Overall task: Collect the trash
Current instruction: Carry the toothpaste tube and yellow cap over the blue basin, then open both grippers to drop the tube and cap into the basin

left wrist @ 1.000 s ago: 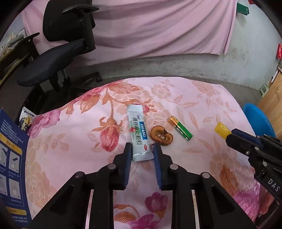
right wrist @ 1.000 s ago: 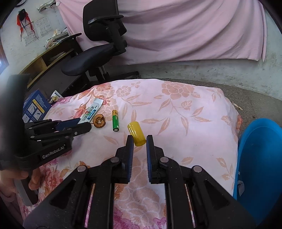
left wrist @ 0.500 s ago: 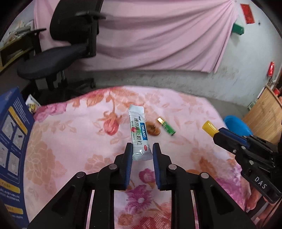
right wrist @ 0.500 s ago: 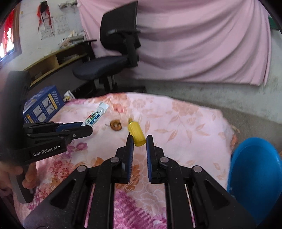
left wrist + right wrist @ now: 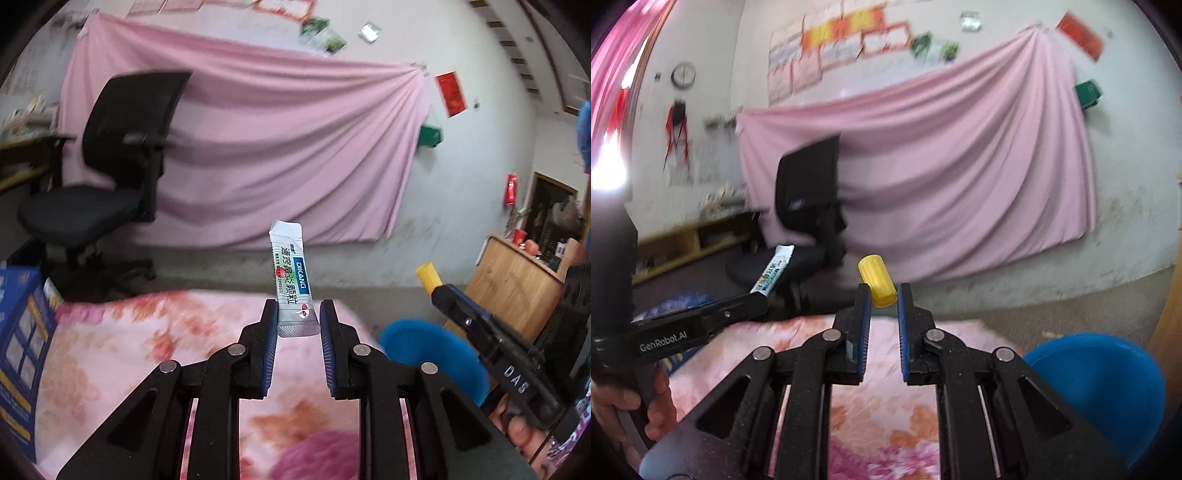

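The left gripper (image 5: 297,320) is closed on the bottom edge of a sachet (image 5: 291,278), which stands upright, clear of the floral bed (image 5: 110,343). Held so low, it could flop or slide out in a swing. The right gripper (image 5: 883,300) pinches a yellow cap (image 5: 877,280) by one end; being round, it could squirt free before reaching the blue bin (image 5: 1100,380), lower right.

White sachet (image 5: 292,280) with blue-green print, upright, lifted above the floral cloth (image 5: 147,332). Yellow cap (image 5: 877,280), cylindrical, tilted, likewise raised above the cloth, beside a blue bin (image 5: 1108,384).
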